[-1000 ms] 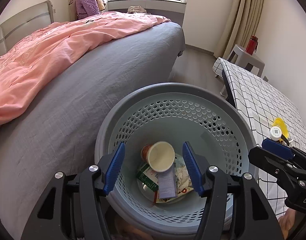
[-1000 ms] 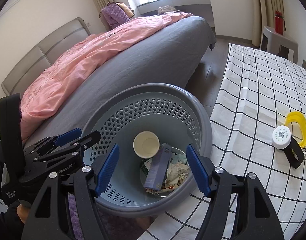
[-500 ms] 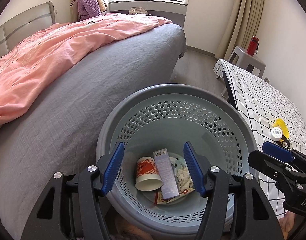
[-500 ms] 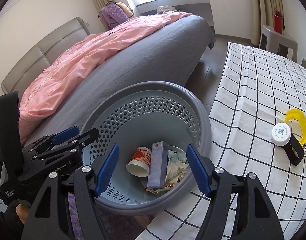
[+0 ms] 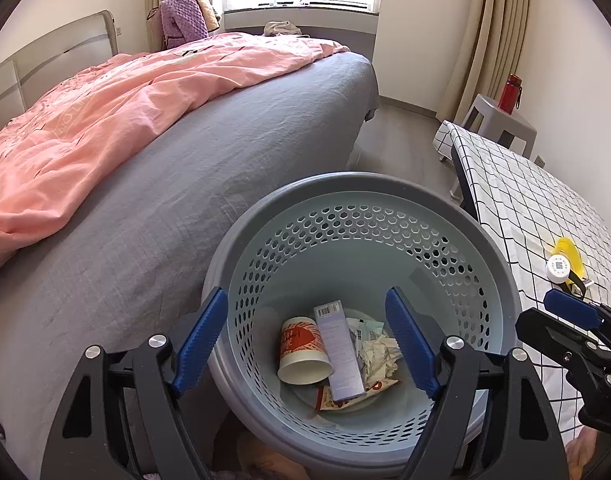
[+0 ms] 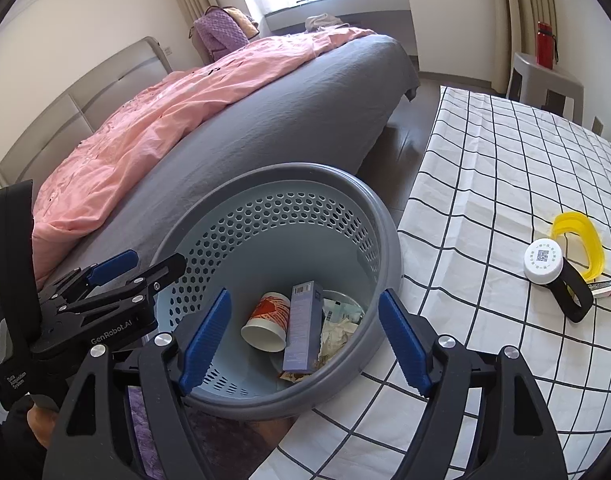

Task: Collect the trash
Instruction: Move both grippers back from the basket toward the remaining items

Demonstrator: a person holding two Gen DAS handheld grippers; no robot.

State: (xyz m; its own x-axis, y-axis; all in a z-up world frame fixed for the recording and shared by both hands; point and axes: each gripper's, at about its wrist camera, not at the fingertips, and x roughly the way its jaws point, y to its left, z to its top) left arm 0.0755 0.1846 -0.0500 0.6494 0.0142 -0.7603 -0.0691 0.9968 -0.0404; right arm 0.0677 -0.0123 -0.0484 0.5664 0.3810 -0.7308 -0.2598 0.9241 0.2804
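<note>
A: Both tongs hang over the basket (image 5: pixel 361 200). Why there?

B: So that whatever they let go lands inside. The left tongs (image 5: pixel 307 342) and the right tongs (image 6: pixel 305 338) are both spreading their jaws, and nothing sits between either pair. The paper cup (image 5: pixel 303 354) lies on its side at the bottom, touching the flat purple box (image 5: pixel 339 354), on top of crumpled wrappers (image 5: pixel 375 354).

A: So the trash is in?

B: That much, I judge. On the bench (image 6: pixel 485 184) there is a white round lid (image 6: pixel 543 260) beside a yellow ring (image 6: pixel 577 236); whether those count as trash I cannot tell.

A: Room to move?

B: The basket stands wedged between the bed (image 5: pixel 185 184) and the bench edge, its rim close to both. Straight up is free; sideways, the right tongs have open checked cloth, the left only the mattress.
</note>
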